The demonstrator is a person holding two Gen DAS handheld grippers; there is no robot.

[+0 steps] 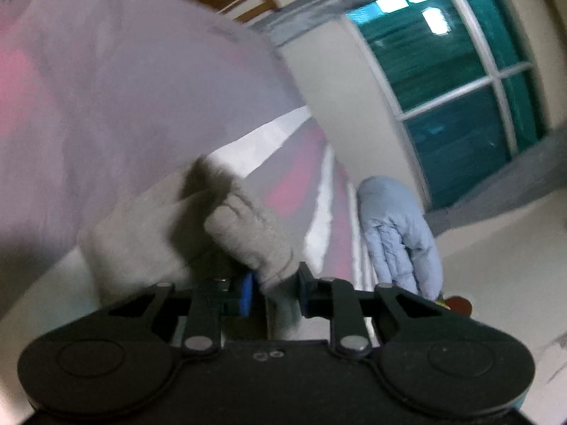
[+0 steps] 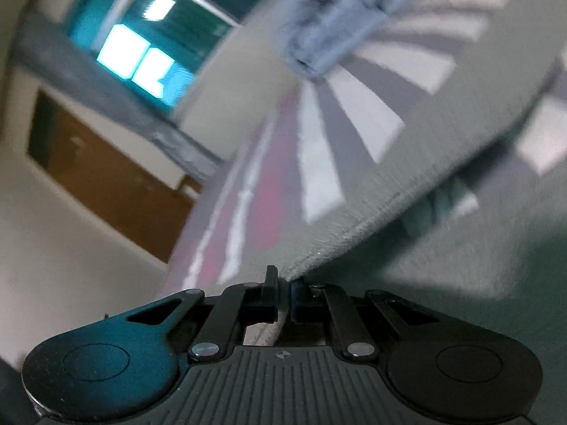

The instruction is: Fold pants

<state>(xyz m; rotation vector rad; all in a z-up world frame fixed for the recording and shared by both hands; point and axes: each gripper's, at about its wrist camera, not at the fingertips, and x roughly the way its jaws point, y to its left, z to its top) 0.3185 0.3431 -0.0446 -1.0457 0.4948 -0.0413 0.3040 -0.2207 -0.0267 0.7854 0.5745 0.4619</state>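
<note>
Two pinches on grey pants: left gripper point(image 1: 275, 292) clamped on a thick bunched fold of fuzzy knit pants point(image 1: 248, 233), right gripper point(image 2: 283, 292) pressed tight on a thin ribbed edge of the same fabric. Beyond, lifted in a broad smooth sheet over a striped grey, white and pink bedsheet point(image 2: 319, 163). Further off, blue gloved hand point(image 1: 400, 233), teal-paned window point(image 1: 453, 106).

Background: a window point(image 1: 457, 81) with white muntins and teal panes reflecting bright ceiling lights, set in a cream wall point(image 1: 340, 81); a grey band point(image 1: 304, 10) runs along the wall beside the frame. A brown wooden panel point(image 2: 117, 184) lies beyond the band. A striped pink, white and grey cloth point(image 2: 319, 148) covers the work surface.
</note>
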